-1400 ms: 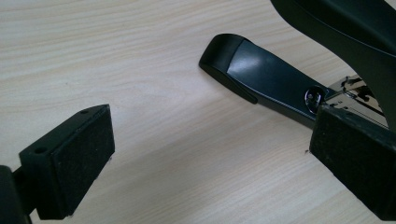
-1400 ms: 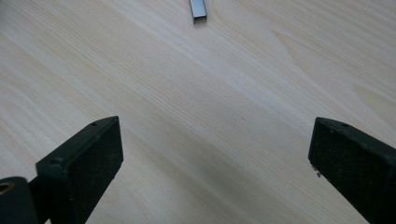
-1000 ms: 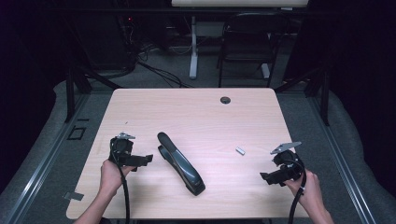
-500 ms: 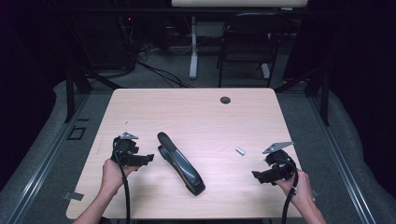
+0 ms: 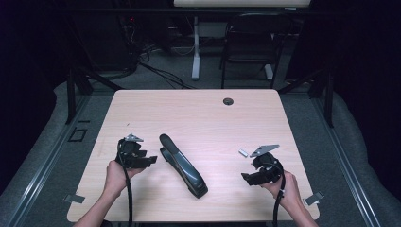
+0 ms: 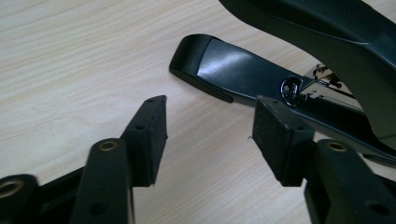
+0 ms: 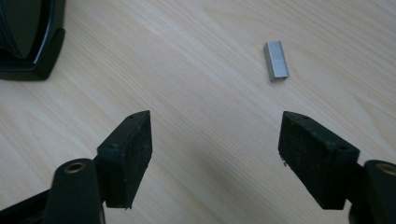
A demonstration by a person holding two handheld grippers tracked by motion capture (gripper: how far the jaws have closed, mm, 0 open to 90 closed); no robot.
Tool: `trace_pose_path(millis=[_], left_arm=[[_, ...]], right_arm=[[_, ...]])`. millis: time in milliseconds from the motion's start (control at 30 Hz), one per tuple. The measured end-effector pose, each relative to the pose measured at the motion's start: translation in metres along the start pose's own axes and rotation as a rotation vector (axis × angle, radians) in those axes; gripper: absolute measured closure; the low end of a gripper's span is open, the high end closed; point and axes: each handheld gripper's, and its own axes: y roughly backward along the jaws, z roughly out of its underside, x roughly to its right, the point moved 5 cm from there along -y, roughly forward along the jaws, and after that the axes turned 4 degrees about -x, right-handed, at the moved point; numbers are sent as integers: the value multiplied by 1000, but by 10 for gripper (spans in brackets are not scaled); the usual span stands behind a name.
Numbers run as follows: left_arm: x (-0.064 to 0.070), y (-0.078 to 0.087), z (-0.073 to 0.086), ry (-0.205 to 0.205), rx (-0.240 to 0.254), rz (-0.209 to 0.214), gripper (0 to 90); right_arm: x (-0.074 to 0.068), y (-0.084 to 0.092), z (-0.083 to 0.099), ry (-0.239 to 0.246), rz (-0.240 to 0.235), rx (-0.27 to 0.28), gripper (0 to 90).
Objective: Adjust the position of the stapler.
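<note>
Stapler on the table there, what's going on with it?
A person holds a claw in each hand over the table. The left claw sits beside the stapler, jaws just closing, nothing between them. The right claw, also closing on nothing, is aimed near a staple strip. Nothing is gripped yet.

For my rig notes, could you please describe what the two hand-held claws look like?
Both are black. The left claw and right claw each carry a grey three-cornered plate on top and trail a black cable. Their flat pads look rough and rectangular. Forearms are bare, no sleeves.
</note>
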Motion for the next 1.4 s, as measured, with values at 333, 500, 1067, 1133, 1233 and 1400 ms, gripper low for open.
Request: trace_pose_path(millis=[333,500,1067,1133,1233,1400], left_arm=[[4,-2,-3,20,32,55,748],[12,0,-5,14,49,69,850],[20,-5,-14,9,64,57,900],[23,-7,-15,2,56,56,900],[25,-10,-16,0,52,53,900],[26,-13,-17,3,52,60,900]], right_arm=[[-15,-4,-7,38,-7,0,571],[-27,-6,-12,62,-43,17,655],[-69,-22,-34,179,-133,17,814],[-75,-26,-37,190,-144,11,817],[-82,-31,-44,224,-150,14,814],[-90,-39,-55,242,-176,25,823]])
